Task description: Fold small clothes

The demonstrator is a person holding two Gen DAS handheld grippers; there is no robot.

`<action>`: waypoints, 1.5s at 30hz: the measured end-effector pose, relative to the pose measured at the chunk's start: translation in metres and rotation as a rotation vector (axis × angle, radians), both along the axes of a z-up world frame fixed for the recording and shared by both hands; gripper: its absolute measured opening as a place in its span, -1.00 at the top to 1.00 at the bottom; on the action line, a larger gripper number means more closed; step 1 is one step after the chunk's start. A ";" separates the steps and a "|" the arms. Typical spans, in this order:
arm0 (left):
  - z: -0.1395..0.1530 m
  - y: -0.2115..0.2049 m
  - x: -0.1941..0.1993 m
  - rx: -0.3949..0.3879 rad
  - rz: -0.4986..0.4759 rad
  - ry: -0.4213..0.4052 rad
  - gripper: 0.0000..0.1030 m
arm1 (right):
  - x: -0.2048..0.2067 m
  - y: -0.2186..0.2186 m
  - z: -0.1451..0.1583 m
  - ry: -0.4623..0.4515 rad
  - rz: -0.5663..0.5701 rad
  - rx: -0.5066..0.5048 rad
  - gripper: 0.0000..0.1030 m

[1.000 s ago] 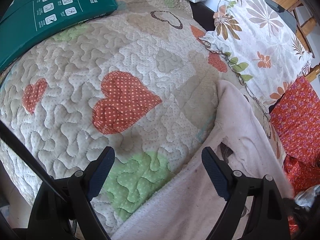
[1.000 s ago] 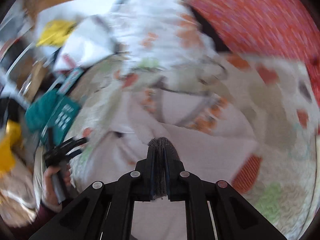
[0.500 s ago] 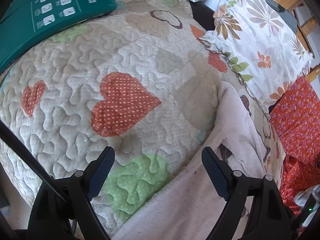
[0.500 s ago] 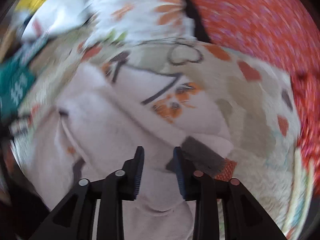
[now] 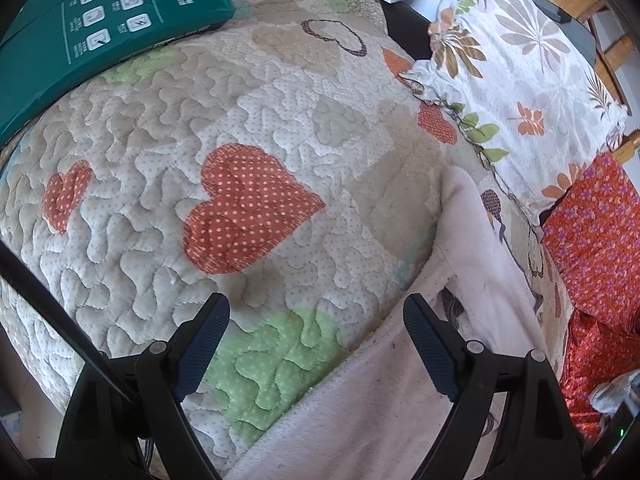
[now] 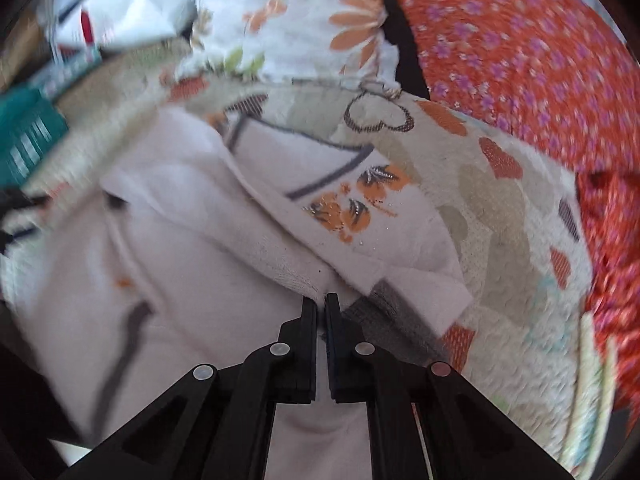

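A pale pink small garment (image 6: 192, 264) with grey trim and an orange print lies on the heart-patterned quilt (image 5: 280, 128); one part is folded over its middle. My right gripper (image 6: 320, 304) has its jaws nearly together, pinching a pink fold of the garment beside a grey ribbed cuff (image 6: 396, 312). My left gripper (image 5: 316, 344) is open and empty, hovering over the quilt at the garment's left edge (image 5: 472, 280), its right finger above the pink cloth.
A green box (image 5: 92, 28) lies on the quilt at the far left. A floral pillow (image 5: 516, 68) and red flowered fabric (image 5: 600, 248) border the right side. White bags (image 6: 120, 4) lie beyond the quilt.
My right gripper let go of the grey cuff, opened, moved down onto the garment and closed on a pink fold. The left gripper stayed open and barely moved.
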State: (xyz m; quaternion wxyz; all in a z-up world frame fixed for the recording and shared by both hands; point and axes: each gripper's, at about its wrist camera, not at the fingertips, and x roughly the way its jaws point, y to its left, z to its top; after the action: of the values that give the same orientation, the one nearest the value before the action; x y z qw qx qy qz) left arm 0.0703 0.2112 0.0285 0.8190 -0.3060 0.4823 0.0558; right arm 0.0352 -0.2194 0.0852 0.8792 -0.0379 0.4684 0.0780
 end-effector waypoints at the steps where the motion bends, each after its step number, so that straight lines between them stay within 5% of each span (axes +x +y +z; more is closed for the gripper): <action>1: 0.000 0.002 0.000 -0.003 0.004 0.000 -0.70 | -0.007 -0.005 0.002 0.014 -0.004 0.032 0.91; 4: -0.001 0.009 -0.001 -0.015 0.021 0.001 -0.70 | -0.018 -0.006 -0.015 0.118 0.006 0.032 0.88; 8: 0.000 0.021 -0.006 -0.021 0.049 -0.003 -0.70 | -0.028 0.032 -0.012 0.043 0.055 -0.147 0.53; 10: 0.003 0.029 -0.009 -0.012 0.073 -0.014 -0.70 | -0.026 0.062 0.003 -0.035 0.105 -0.122 0.44; 14: 0.007 0.040 -0.014 -0.007 0.106 -0.031 -0.70 | 0.008 0.140 0.015 -0.070 0.238 0.030 -0.22; 17: 0.011 0.052 -0.019 -0.007 0.141 -0.045 -0.70 | 0.045 0.198 0.002 -0.049 0.282 0.053 -0.22; 21: 0.016 0.066 -0.025 -0.021 0.176 -0.067 -0.70 | 0.104 0.257 -0.025 0.041 0.196 0.076 -0.25; 24: 0.017 0.074 -0.030 -0.042 0.183 -0.073 -0.70 | 0.136 0.281 -0.058 0.121 0.107 -0.048 -0.29; 26: 0.015 0.079 -0.034 -0.061 0.190 -0.074 -0.70 | 0.143 0.282 -0.072 0.129 0.055 -0.129 0.30; 29: 0.013 0.090 -0.038 -0.091 0.197 -0.078 -0.70 | 0.137 0.284 -0.067 0.100 0.076 -0.118 0.59; 36: 0.019 0.090 -0.039 -0.051 0.201 -0.102 -0.70 | 0.141 0.305 -0.056 0.094 0.135 0.068 0.77; 42: 0.017 0.071 -0.035 0.040 0.084 -0.093 -0.70 | 0.120 0.301 -0.042 0.086 0.191 0.227 0.61; 45: 0.009 0.063 -0.035 0.034 -0.008 -0.077 -0.70 | 0.083 0.256 -0.012 0.027 0.170 0.248 0.12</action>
State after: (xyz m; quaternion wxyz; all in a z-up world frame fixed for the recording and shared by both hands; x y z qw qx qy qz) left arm 0.0353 0.2744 0.0378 0.8422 -0.2921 0.4506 0.0487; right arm 0.1179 0.0361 0.0732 0.8609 0.0324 0.4622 0.2101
